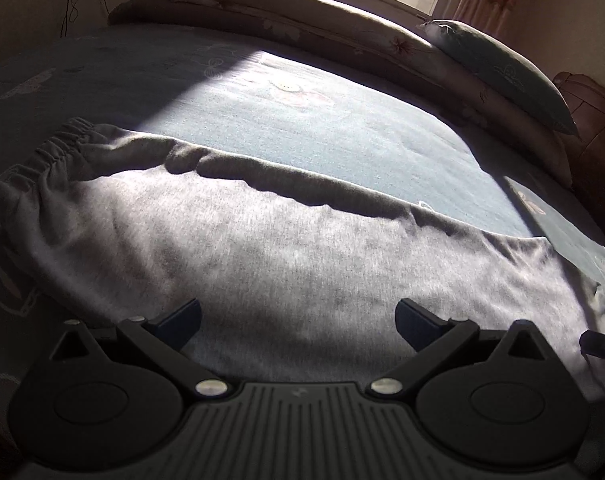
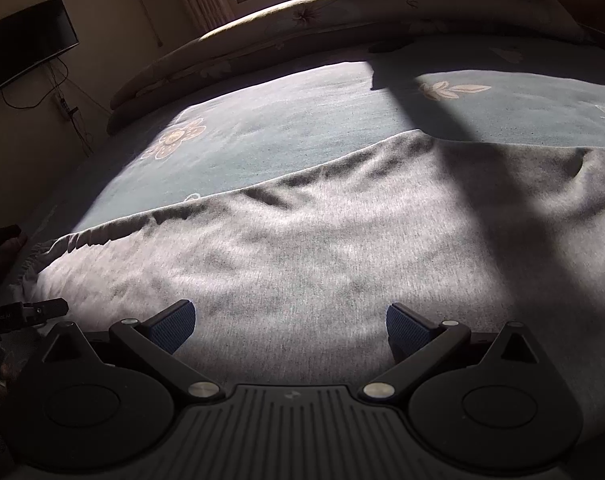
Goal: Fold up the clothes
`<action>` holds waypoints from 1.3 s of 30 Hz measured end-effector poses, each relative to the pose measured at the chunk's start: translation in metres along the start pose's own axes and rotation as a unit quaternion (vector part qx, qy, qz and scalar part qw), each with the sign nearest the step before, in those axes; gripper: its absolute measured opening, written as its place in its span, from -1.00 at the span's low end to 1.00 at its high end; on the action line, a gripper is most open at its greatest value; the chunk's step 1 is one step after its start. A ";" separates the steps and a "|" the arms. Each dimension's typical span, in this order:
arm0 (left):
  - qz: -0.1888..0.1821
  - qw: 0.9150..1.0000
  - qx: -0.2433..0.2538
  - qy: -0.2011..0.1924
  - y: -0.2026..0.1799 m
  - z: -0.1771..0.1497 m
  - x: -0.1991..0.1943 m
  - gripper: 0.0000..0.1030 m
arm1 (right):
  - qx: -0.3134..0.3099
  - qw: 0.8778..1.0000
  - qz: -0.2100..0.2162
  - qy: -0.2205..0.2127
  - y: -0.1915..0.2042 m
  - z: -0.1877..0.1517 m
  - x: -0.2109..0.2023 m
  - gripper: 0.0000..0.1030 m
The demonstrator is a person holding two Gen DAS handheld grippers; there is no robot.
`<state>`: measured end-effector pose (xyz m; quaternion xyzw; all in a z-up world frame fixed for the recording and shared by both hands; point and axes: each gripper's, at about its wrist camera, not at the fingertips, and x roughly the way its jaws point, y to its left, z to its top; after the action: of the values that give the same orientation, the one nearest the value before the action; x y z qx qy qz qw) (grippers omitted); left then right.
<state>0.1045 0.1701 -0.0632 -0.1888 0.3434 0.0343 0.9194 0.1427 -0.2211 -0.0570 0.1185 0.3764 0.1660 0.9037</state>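
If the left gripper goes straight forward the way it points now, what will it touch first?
Most likely the grey garment: the left gripper, jaws open, hangs low over it. Beyond lies the blue bedsheet. Depth is hard to judge.

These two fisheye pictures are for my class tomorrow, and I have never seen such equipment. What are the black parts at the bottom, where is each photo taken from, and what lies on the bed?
No robot here: a person holds a hand-held gripper in each hand, each carrying a camera looking forward along its two fingers. One picture comes from the left gripper, the other from the right gripper. Both are open and hold nothing. They hover above grey sweatpants lying flat on a blue-green flowered bedsheet, elastic waistband at the left. A rolled quilt and a pillow lie along the far edge.
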 end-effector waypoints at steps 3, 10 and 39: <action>0.002 0.999 -0.048 -0.024 0.020 0.007 -0.012 0.97 | 0.000 1.000 0.000 0.000 0.000 0.000 0.000 1.00; 0.026 0.969 -0.235 -0.078 0.097 0.010 -0.034 0.38 | -0.006 1.000 -0.001 0.001 0.001 -0.001 0.001 1.00; -0.017 0.913 -0.390 -0.122 0.180 0.018 0.009 0.51 | -0.033 0.999 -0.024 0.006 0.012 -0.004 0.012 1.00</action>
<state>0.0878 0.3424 -0.1149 -0.5321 0.1850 0.1727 0.8080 0.1453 -0.2055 -0.0633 0.0789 0.3786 0.1577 0.9086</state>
